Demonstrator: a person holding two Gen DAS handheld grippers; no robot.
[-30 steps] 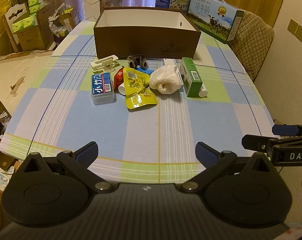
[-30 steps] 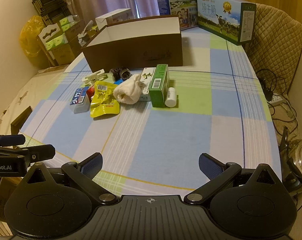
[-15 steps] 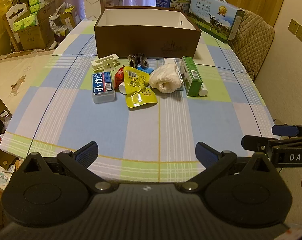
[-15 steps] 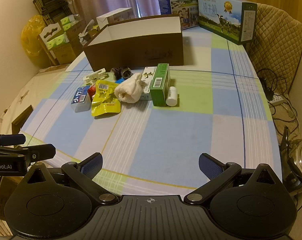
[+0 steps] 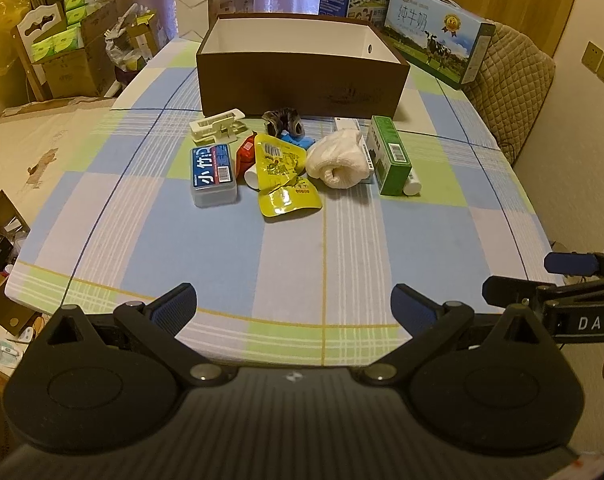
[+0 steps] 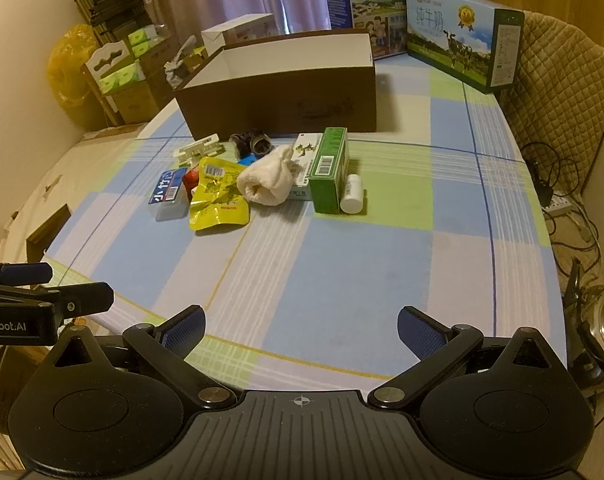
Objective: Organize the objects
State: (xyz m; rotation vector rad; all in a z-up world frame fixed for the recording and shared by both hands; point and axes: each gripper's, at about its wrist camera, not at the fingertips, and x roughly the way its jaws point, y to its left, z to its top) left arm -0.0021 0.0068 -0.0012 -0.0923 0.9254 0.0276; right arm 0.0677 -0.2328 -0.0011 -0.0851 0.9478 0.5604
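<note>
An open brown box (image 5: 302, 80) (image 6: 278, 100) stands at the far middle of the checked table. In front of it lies a cluster: a white clip (image 5: 218, 125), a blue-labelled clear case (image 5: 213, 174) (image 6: 169, 194), a red packet (image 5: 246, 152), a yellow pouch (image 5: 282, 176) (image 6: 218, 196), a dark bundle (image 5: 284, 120), a rolled white cloth (image 5: 339, 162) (image 6: 268, 180), a green carton (image 5: 389, 154) (image 6: 329, 168) and a small white bottle (image 6: 351, 198). My left gripper (image 5: 294, 306) and right gripper (image 6: 300, 326) hover open over the table's near edge, holding nothing.
Two milk cartons (image 5: 437, 36) (image 6: 461, 36) stand behind the box, with a white box (image 5: 214, 10) at the back left. A quilted chair (image 6: 561, 80) sits on the right. Cardboard boxes (image 5: 74, 60) crowd the floor on the left; cables and a kettle (image 6: 601, 320) lie on the right.
Both grippers have drifted slightly forward and up toward the cluster. Nothing on the table has moved and both stay open.
</note>
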